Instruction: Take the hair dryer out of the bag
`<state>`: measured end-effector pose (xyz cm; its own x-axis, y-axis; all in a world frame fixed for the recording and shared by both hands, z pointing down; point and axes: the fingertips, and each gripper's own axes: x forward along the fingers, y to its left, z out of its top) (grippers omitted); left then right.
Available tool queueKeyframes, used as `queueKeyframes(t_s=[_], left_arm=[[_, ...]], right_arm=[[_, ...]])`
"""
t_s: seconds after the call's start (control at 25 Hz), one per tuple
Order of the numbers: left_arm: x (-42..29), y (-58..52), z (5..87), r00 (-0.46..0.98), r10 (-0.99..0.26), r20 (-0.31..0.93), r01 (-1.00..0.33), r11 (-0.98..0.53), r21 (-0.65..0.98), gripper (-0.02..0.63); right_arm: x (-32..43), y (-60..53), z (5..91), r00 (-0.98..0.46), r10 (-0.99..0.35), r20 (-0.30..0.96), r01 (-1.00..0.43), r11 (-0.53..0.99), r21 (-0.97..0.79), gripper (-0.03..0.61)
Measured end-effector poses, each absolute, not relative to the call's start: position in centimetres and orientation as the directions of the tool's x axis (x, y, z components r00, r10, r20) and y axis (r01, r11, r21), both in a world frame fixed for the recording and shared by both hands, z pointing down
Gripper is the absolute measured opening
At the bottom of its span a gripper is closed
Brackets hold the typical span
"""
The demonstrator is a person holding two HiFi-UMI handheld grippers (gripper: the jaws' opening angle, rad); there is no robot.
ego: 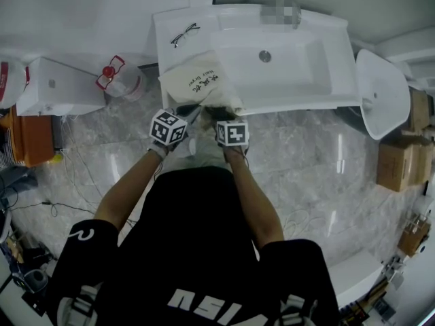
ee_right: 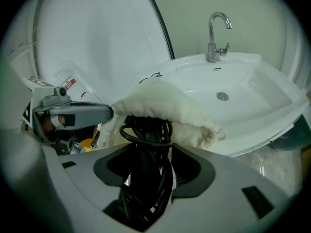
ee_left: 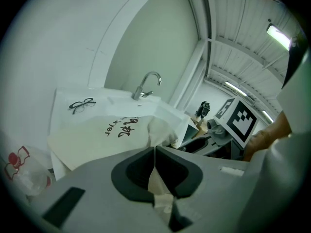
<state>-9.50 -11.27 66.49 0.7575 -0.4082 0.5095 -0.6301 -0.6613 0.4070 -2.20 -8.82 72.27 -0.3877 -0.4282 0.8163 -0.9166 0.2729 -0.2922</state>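
Note:
A cream cloth bag with dark print lies on the white counter left of the basin, its mouth hanging over the front edge. My left gripper is shut on a fold of the bag's cloth at the mouth. My right gripper is at the bag's opening, its jaws closed on a bundle of the hair dryer's black cord that comes out of the bag. The dryer's body is hidden inside. In the right gripper view the left gripper holds the bag's rim from the left.
Glasses lie at the counter's back left. The sink basin and tap are right of the bag. A water bottle and a white box stand on the floor to the left, with cartons at the right.

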Motion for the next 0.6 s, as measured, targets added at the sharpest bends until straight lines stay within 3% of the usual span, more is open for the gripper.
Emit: queueKeyframes(t_s=[0.6], left_arm=[[-7.3, -11.0, 65.8, 0.723, -0.466, 0.511, -0.666, -0.668, 0.333, 0.011]], right_arm=[[3.4, -4.0, 71.1, -0.36, -0.435, 0.825, -0.93, 0.24, -0.279, 0.222]])
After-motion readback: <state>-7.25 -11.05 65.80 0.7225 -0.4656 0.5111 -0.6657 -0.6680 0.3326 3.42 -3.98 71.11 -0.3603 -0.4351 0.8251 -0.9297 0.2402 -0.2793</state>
